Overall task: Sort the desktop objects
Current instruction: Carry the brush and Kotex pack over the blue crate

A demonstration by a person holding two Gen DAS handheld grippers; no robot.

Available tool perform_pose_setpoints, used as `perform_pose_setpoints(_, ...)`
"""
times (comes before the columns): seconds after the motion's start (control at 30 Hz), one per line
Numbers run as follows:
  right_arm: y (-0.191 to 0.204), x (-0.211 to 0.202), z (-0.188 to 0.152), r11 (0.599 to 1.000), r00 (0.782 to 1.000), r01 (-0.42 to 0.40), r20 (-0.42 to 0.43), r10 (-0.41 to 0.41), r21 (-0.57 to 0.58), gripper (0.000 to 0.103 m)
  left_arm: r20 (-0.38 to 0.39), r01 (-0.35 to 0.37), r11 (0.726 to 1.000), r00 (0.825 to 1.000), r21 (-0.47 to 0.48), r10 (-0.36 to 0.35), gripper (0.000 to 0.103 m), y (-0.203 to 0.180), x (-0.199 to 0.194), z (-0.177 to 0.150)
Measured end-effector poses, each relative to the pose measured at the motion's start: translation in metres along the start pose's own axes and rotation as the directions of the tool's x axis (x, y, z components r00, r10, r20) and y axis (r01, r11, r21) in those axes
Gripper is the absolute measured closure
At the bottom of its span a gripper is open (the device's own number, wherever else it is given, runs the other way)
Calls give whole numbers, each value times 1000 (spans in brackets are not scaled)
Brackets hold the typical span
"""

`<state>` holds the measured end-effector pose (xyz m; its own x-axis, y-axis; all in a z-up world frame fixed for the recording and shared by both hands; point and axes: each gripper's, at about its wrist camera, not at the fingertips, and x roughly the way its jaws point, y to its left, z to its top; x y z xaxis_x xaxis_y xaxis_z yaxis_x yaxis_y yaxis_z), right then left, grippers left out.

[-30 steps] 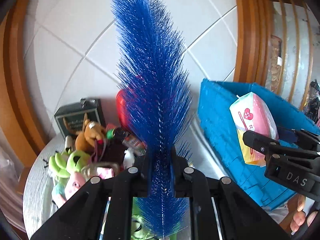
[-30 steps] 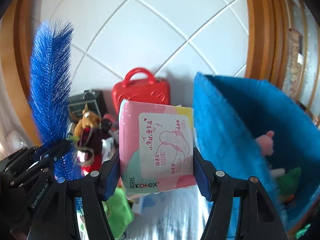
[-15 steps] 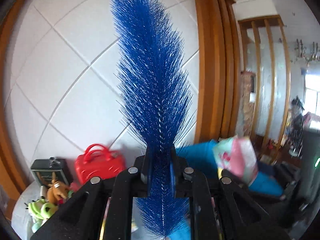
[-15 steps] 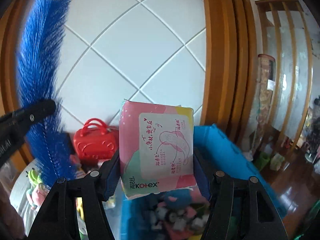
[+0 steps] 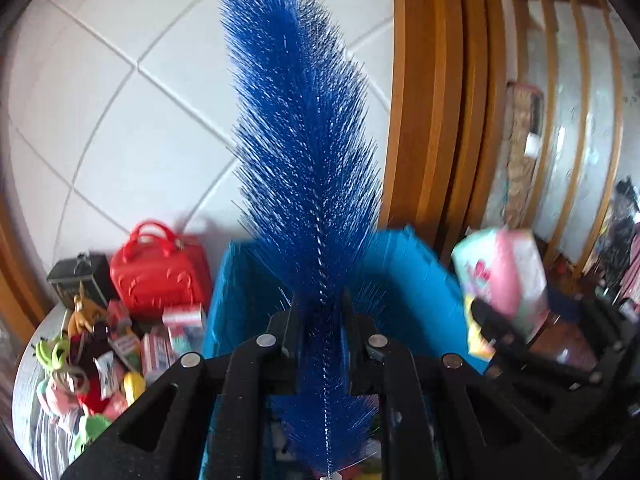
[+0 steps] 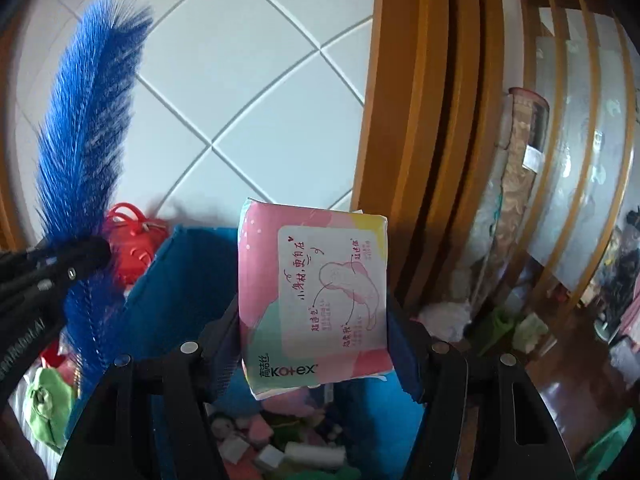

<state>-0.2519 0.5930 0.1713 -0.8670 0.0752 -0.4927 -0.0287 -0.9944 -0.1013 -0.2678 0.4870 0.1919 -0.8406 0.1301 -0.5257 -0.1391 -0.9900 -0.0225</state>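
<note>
Right wrist view: pad pack [image 6: 314, 304] is clamped upright in right hand-held gripper [image 6: 316, 320] directly above blue bin [image 6: 180, 280]; brush [image 5: 308, 152] is clamped in left hand-held gripper [image 5: 318, 320]

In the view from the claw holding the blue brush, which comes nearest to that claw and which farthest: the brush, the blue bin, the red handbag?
1. The blue brush: clamped in the left claw itself, sticking straight up the middle.
2. The blue bin: just beyond and below the claw.
3. The red handbag: farthest, off to the left against the tiled wall.
</note>
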Motion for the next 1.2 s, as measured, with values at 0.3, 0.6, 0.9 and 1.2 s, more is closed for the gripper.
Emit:
perform_pose_setpoints(0.3, -7, 81, -35, 998, 981, -58, -189, 54, -19, 38, -305, -40, 999, 952, 0, 38, 90, -8, 101, -65)
perform_pose_setpoints(0.6, -1, 169, -88, 993, 883, -69, -469, 19, -91, 38, -576, -28, 1000, 817, 4, 25, 82, -8, 172, -111)
perform_pose_setpoints(0.9, -3, 202, -129, 982, 775, -115, -632, -4, -148, 37, -633, -27, 999, 773, 25, 37, 41, -13, 183, -129)
perform_pose_setpoints(1.2, -10, 197, -135, 978, 768, -111, -639, -28, -176, 17, -621, -40, 999, 783, 3, 34, 40, -11, 181, -127)
